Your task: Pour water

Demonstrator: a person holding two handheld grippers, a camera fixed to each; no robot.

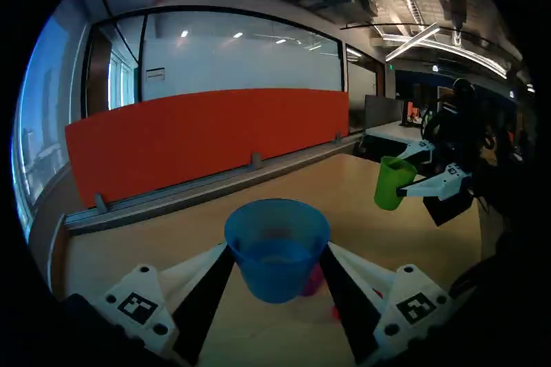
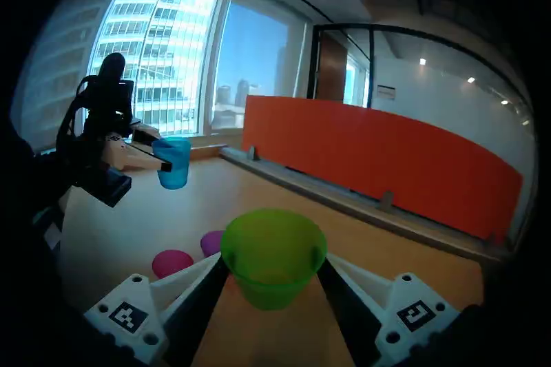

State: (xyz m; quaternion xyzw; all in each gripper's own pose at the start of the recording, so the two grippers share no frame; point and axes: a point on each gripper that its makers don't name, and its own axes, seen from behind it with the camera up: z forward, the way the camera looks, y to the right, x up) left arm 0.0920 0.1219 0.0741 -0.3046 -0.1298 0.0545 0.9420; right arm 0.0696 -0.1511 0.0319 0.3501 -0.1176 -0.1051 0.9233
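Observation:
A translucent blue cup (image 1: 277, 248) with water in its lower part is held upright above the wooden table (image 1: 206, 229), with my left gripper (image 1: 277, 265) shut on it. My right gripper (image 2: 273, 272) is shut on a green cup (image 2: 273, 257), also upright and lifted. In the left gripper view the green cup (image 1: 392, 182) hangs to the right, farther off, in the right gripper (image 1: 406, 174). In the right gripper view the blue cup (image 2: 173, 162) appears at the left in the left gripper (image 2: 163, 153). The two cups are well apart.
An orange divider panel (image 1: 206, 136) runs along the table's far edge on a grey rail (image 1: 206, 191). Two low round things, pink (image 2: 172, 262) and purple (image 2: 213, 242), lie on the table under the green cup. Tall windows (image 2: 165, 57) stand behind.

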